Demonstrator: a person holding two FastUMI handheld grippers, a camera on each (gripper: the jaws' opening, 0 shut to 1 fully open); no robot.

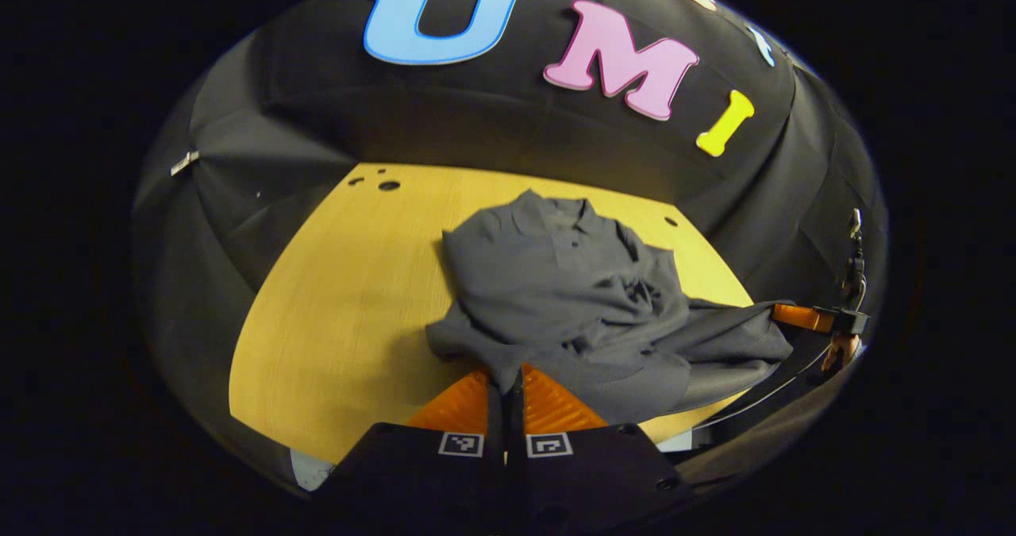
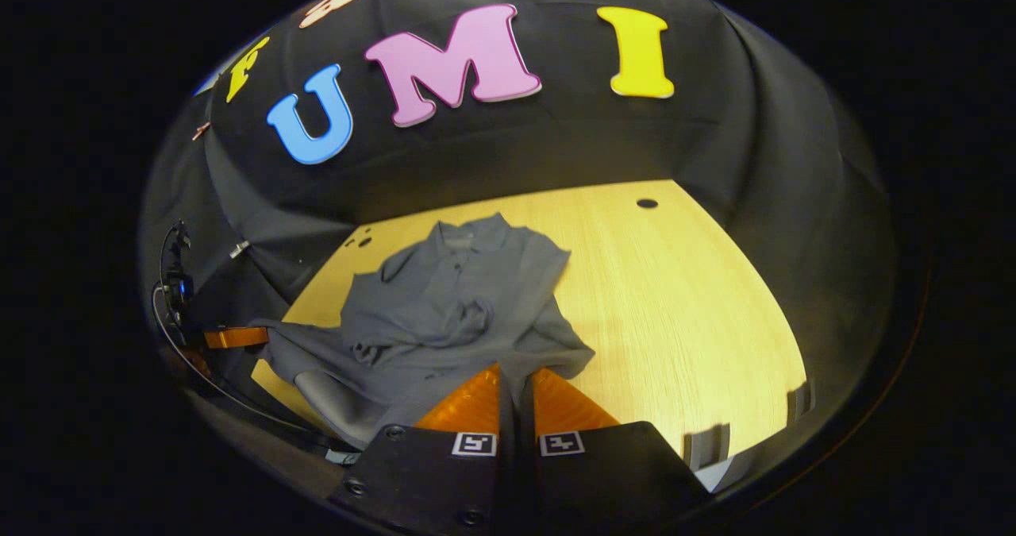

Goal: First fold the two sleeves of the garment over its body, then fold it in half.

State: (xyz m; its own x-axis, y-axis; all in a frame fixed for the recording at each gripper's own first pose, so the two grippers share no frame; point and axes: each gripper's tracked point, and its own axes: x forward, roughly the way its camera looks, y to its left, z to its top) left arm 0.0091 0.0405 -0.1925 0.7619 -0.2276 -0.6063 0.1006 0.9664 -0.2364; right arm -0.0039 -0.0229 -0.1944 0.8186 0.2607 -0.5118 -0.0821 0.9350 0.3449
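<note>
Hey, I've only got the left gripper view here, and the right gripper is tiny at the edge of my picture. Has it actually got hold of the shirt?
Observer: Yes. In the right gripper view, the right gripper has its jaws shut on the near hem of the grey shirt.
Operator: How does my left gripper look from over there?
Observer: The left gripper sits by the left edge of the table, with the hem drawn out to it.
Operator: Is the hem taut between the two?
Observer: No. It sags there and shows a paler underside.
</note>
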